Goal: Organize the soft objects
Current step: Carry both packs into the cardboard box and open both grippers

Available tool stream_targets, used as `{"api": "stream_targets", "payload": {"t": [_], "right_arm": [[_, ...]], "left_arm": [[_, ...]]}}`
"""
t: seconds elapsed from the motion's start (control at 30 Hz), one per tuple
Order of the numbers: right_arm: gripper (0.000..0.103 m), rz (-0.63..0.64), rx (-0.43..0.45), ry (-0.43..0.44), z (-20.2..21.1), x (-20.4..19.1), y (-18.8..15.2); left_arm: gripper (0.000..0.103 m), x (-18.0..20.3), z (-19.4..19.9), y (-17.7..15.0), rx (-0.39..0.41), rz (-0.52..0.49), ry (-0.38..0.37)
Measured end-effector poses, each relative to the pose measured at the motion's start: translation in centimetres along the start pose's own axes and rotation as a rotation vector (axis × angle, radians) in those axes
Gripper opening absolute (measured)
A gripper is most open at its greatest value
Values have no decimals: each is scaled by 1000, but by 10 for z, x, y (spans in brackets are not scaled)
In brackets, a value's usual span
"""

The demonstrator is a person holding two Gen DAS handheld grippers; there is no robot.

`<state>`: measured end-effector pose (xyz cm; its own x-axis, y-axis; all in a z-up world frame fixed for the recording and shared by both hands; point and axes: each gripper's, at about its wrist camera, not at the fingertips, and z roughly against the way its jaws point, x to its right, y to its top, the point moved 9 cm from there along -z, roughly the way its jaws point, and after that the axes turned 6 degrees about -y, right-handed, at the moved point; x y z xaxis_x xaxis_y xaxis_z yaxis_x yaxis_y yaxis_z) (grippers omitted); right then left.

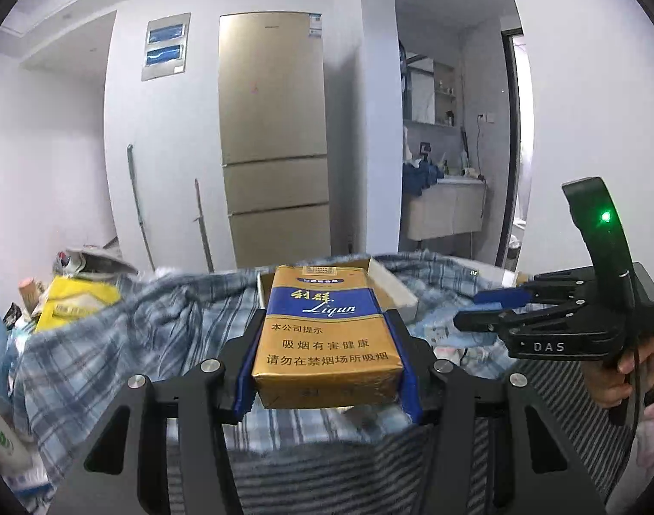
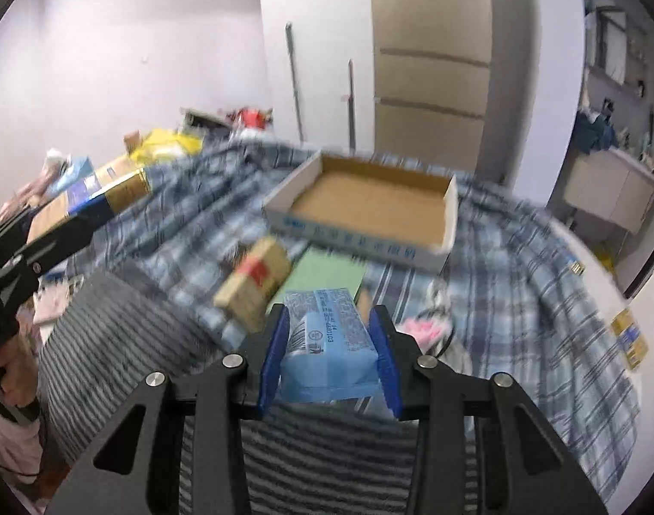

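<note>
My left gripper [image 1: 327,339] is shut on a gold and blue cigarette pack [image 1: 327,334] and holds it above the plaid cloth; the pack also shows at the left of the right wrist view [image 2: 112,191]. My right gripper [image 2: 329,339] is shut on a light blue tissue pack [image 2: 329,343] above the cloth. It shows at the right of the left wrist view [image 1: 494,309], where the tissue pack is hidden. An open cardboard tray [image 2: 369,201] sits on the cloth beyond both; its rim shows behind the pack [image 1: 395,289].
A tan and red small box [image 2: 256,283] and a green flat packet [image 2: 327,272] lie before the tray. A grey striped cloth [image 2: 125,339] is near. Yellow bags [image 1: 75,300] and clutter stand at the left. A fridge [image 1: 275,150] stands behind.
</note>
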<state>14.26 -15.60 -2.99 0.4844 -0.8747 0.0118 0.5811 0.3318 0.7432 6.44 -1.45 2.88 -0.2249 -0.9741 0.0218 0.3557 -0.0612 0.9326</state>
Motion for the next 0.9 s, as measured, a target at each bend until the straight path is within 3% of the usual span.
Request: {"api": "stream_targets", "payload": {"t": [0.07, 0.13, 0.27, 0.53, 0.6, 0.7, 0.77, 0.83, 0.9], "right_arm": [[38, -5, 51, -48, 6, 6, 17], [38, -31, 91, -76, 7, 12, 35], [38, -135, 121, -84, -10, 32, 64], [38, -165, 167, -211, -66, 60, 107], [38, -184, 127, -253, -87, 71, 109], [38, -220, 49, -244, -124, 81, 102], [38, -223, -1, -243, -148, 84, 94], [38, -220, -59, -238, -171, 85, 82], [38, -241, -124, -224, -186, 86, 68]], "left_arm": [[55, 1, -10, 16, 53, 2, -11], [55, -1, -27, 25, 61, -8, 26], [55, -4, -80, 42, 34, 1, -12], [55, -27, -169, 53, 6, -11, 34], [55, -36, -193, 47, -37, 0, 38], [55, -45, -216, 34, -105, 19, 43], [55, -58, -227, 26, -160, 29, 118], [55, -64, -231, 19, -185, 86, 94], [55, -65, -235, 13, -213, 77, 95]]}}
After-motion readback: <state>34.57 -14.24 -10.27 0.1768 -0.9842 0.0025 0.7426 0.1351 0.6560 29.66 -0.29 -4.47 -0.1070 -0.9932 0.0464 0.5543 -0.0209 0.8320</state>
